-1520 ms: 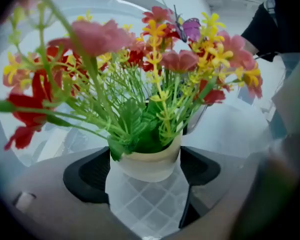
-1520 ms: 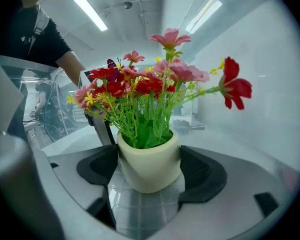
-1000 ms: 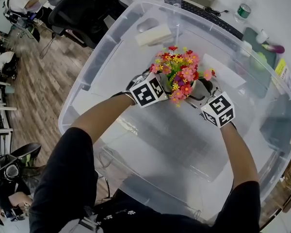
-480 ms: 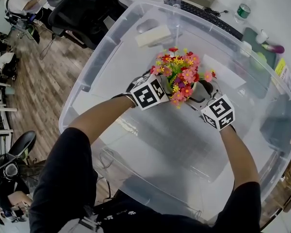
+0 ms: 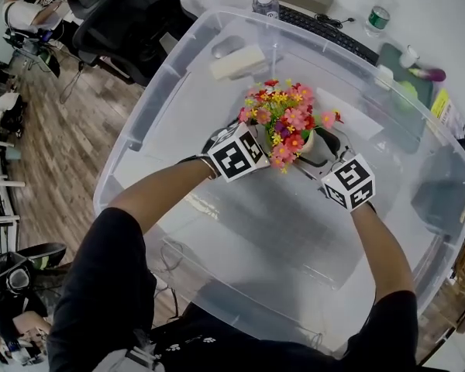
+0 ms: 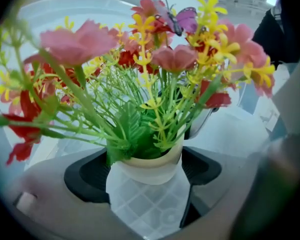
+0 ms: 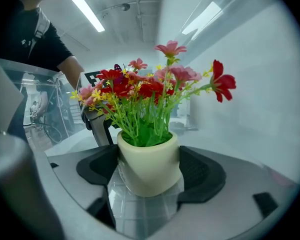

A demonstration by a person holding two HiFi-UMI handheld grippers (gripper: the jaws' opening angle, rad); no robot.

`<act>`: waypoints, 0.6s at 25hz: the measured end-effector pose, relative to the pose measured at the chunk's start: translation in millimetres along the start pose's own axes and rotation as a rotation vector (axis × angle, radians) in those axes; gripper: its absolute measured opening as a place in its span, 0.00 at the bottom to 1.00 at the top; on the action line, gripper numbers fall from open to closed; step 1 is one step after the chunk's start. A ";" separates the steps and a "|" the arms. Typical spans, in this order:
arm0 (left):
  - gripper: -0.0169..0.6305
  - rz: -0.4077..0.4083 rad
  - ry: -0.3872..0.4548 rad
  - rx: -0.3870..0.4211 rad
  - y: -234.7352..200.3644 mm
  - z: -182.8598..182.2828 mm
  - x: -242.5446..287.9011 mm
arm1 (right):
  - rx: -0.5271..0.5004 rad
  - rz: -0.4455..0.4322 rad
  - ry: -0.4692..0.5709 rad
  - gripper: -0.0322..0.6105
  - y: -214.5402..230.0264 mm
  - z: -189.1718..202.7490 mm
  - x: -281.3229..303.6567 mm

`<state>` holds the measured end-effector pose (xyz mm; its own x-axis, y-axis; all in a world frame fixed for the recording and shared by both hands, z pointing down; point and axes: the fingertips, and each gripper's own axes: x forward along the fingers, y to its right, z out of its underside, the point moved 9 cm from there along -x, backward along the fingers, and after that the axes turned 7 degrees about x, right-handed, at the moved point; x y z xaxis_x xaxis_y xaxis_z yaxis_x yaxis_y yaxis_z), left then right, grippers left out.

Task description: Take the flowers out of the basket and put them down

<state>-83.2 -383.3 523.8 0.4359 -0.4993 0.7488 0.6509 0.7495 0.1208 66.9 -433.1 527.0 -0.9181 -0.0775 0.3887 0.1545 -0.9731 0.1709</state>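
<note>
A cream pot of artificial pink, red and yellow flowers is inside a large clear plastic bin. My left gripper is shut on the pot from the left, its black pads against both sides. From the right, my right gripper is also shut on the pot. In the right gripper view the left gripper's fingers show behind the pot. The bin's ribbed floor shows under the pot in both gripper views; I cannot tell whether the pot touches it.
The bin's tall clear walls surround both arms. Seen through or beyond it on the desk are a keyboard, a mouse, a white box and two water bottles. A black office chair stands at upper left.
Both grippers stay shut on the pot. The pot and grippers have shifted slightly within the bin, and the head view has drifted a little.
</note>
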 end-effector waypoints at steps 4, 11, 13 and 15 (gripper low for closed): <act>0.71 0.003 -0.001 -0.004 4.3 -2.4 -5.2 | -0.004 0.000 0.006 0.65 -5.4 -2.1 -4.1; 0.71 -0.011 -0.009 0.020 9.3 -11.1 -21.0 | -0.010 0.008 0.033 0.65 -16.4 -11.8 -12.0; 0.71 -0.014 -0.014 0.020 11.9 -14.7 -26.8 | -0.016 0.009 0.038 0.65 -20.5 -16.2 -15.7; 0.71 -0.020 -0.014 0.020 14.3 -19.2 -33.3 | -0.024 0.008 0.045 0.65 -24.5 -21.5 -20.0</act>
<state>-76.5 -364.2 488.0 0.4141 -0.5084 0.7550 0.6466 0.7481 0.1491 73.6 -412.3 495.5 -0.9323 -0.0944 0.3492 0.1536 -0.9773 0.1460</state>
